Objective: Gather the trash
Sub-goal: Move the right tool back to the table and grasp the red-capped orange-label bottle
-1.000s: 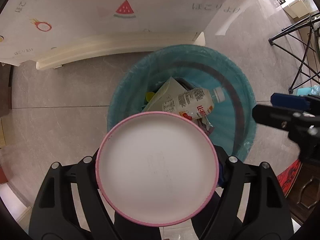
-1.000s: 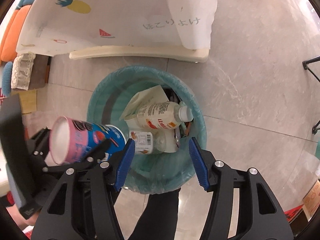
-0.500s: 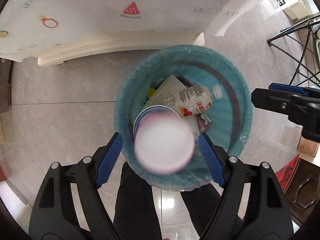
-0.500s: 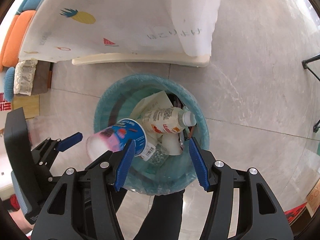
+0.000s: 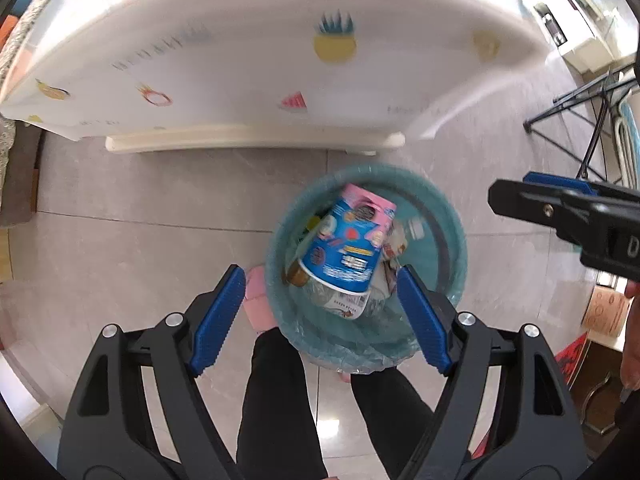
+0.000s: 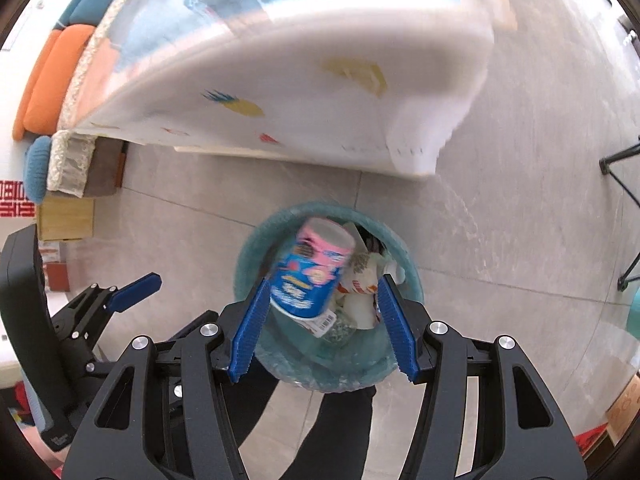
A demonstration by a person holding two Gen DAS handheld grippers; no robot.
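Left wrist view: the cup [image 5: 347, 246] I was holding a second ago is out of my left gripper [image 5: 320, 312] and now lies on its side atop the rubbish in the bin [image 5: 444, 216], pink end toward twelve o'clock, wide mouth toward six. That piece of trash counts as collected, I judge. It sits at about twelve o'clock from the left gripper, well below it and touching neither pad; the jaws stand wide apart with nothing between them. The view has pulled back, so more of the table [image 5: 248, 52] shows beyond the bin. In the right wrist view, the right gripper [image 6: 322, 326] is likewise open and empty, the cup [image 6: 312, 272] beneath it at roughly eleven o'clock.
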